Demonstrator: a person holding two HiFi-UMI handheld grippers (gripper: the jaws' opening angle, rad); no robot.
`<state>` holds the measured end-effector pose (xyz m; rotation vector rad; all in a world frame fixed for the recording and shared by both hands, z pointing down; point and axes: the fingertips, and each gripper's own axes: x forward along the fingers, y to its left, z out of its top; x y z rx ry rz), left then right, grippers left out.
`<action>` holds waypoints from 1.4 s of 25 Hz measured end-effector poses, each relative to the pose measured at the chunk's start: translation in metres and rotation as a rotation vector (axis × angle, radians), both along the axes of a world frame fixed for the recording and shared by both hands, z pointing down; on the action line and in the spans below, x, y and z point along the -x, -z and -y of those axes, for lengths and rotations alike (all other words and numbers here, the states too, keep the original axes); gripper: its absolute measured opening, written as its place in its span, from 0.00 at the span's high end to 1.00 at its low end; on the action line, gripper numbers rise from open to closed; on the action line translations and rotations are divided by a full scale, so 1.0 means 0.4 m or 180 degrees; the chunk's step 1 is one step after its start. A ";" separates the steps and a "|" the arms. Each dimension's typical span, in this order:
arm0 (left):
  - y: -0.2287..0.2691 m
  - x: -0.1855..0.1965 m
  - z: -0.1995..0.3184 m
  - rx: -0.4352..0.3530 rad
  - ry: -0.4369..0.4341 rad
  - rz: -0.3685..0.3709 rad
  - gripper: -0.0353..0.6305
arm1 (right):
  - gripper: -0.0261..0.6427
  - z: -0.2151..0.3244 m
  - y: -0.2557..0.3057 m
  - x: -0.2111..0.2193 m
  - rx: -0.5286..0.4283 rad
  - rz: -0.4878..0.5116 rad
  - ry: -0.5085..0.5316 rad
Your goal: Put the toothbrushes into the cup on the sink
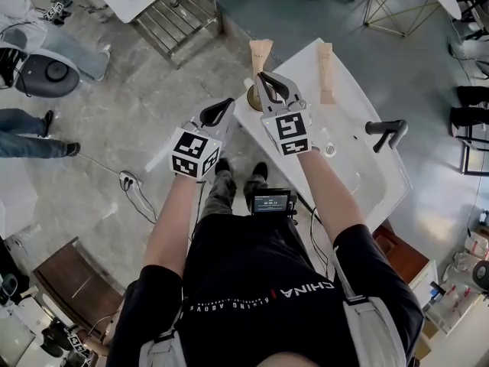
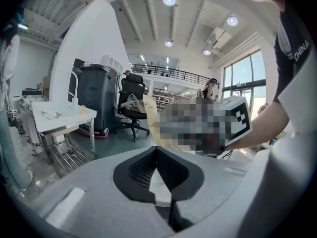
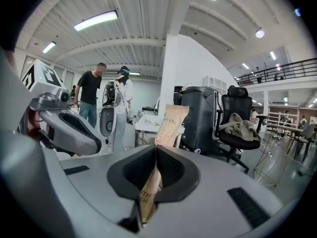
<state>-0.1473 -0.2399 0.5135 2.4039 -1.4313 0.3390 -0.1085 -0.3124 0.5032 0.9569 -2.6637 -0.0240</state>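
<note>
My right gripper [image 1: 266, 81] is shut on a toothbrush in a tan paper wrapper [image 1: 260, 54]. The wrapper [image 3: 170, 122] rises out of the closed jaws, and its lower end hangs between the pads. The gripper is over the brown cup [image 1: 253, 98], which stands on the near left corner of the white sink [image 1: 359, 174] and is partly hidden. A second wrapped toothbrush [image 1: 325, 71] lies flat on the sink's far edge. My left gripper [image 1: 226, 104] is just left of the sink with its jaws shut and nothing in them.
A black faucet [image 1: 386, 132] and the drain [image 1: 329, 150] are to the right on the sink. A metal rack [image 1: 177, 17] stands on the floor beyond. Two people [image 3: 104, 100] stand in the background of the right gripper view, and an office chair [image 3: 241, 128] is to the right.
</note>
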 end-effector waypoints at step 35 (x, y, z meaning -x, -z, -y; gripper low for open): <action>0.079 -0.128 0.009 -0.0183 -0.0452 -0.0012 0.93 | 0.95 -0.043 0.073 -0.248 0.0343 -0.0305 -0.0477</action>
